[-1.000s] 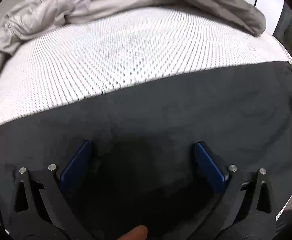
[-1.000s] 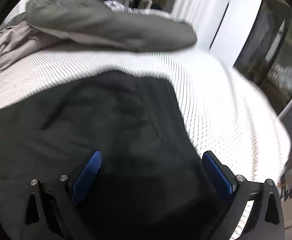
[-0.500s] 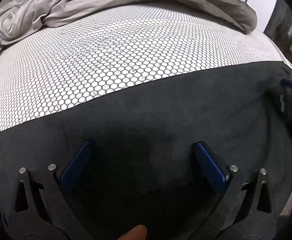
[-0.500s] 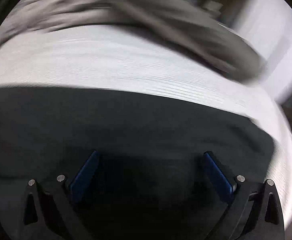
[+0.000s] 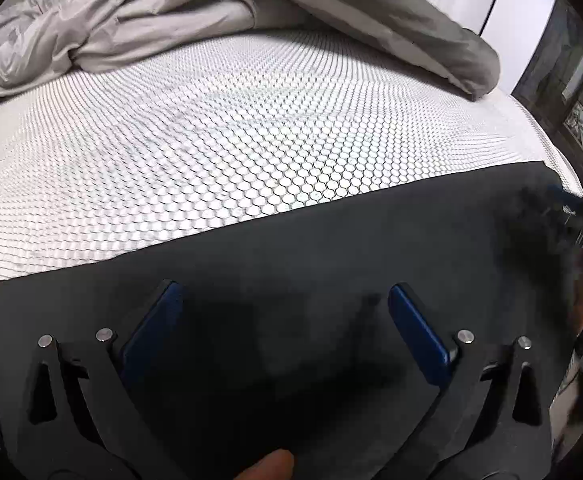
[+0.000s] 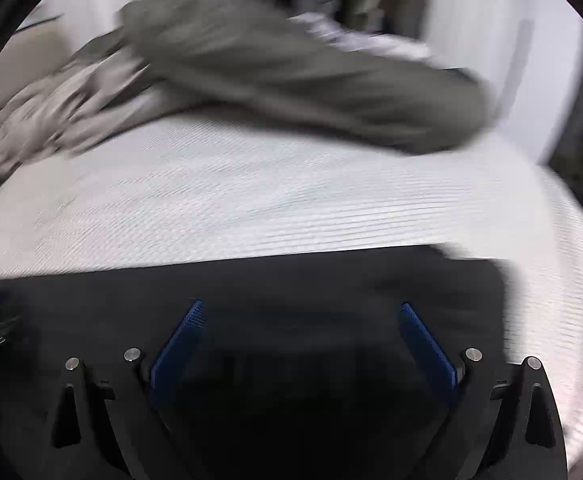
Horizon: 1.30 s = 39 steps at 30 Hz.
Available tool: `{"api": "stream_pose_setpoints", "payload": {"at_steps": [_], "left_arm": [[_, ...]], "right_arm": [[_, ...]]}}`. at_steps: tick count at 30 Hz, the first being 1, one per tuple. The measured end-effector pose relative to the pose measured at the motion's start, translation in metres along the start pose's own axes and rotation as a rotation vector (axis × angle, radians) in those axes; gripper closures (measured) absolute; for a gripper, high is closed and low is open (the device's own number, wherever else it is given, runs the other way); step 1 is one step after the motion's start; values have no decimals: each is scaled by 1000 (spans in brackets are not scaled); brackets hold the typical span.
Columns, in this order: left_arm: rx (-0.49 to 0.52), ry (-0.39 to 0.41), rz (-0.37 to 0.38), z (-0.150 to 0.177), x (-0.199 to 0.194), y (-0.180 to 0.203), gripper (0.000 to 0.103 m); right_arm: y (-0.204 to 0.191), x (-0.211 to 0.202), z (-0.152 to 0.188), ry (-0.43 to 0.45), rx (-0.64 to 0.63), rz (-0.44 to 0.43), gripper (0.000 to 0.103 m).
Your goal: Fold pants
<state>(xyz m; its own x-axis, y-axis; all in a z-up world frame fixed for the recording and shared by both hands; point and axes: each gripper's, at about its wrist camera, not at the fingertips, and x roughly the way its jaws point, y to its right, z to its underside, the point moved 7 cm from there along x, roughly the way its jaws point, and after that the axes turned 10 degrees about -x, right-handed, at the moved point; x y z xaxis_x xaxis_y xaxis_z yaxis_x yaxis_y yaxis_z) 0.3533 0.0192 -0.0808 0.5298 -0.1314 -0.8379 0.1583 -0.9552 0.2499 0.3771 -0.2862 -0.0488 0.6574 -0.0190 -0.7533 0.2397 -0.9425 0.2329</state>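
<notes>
Black pants lie flat across the near part of a white honeycomb-patterned mattress, their far edge running straight from left to right. My left gripper hovers open over the pants with nothing between its blue pads. At the right edge of the left wrist view the other gripper shows as a dark blur. In the blurred right wrist view the pants fill the bottom half and end at the right. My right gripper is open above them, empty.
A rumpled grey duvet is piled along the far side of the mattress, also seen as the grey duvet in the right wrist view. The bed's right edge drops off toward dark furniture. A fingertip shows at the bottom.
The right wrist view has swung left, from the pants' right end to their long far edge, and stays blurred. The left gripper has risen slightly. Both remain open.
</notes>
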Motion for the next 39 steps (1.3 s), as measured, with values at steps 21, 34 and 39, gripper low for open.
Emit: {"api": "stream_pose_setpoints", "payload": {"at_steps": [21,34,39], "left_arm": [[86,17,75,33,-38,38,1],[196,36,34,108,-83,32,1],[255,-15,-53,129,-74,11,0]], "right_arm": [[62,-30,76,-104,47,214,6],[-64,-101,86,58,-45,19,5],[-156,-67,95,-27,-258,-89,5]]}}
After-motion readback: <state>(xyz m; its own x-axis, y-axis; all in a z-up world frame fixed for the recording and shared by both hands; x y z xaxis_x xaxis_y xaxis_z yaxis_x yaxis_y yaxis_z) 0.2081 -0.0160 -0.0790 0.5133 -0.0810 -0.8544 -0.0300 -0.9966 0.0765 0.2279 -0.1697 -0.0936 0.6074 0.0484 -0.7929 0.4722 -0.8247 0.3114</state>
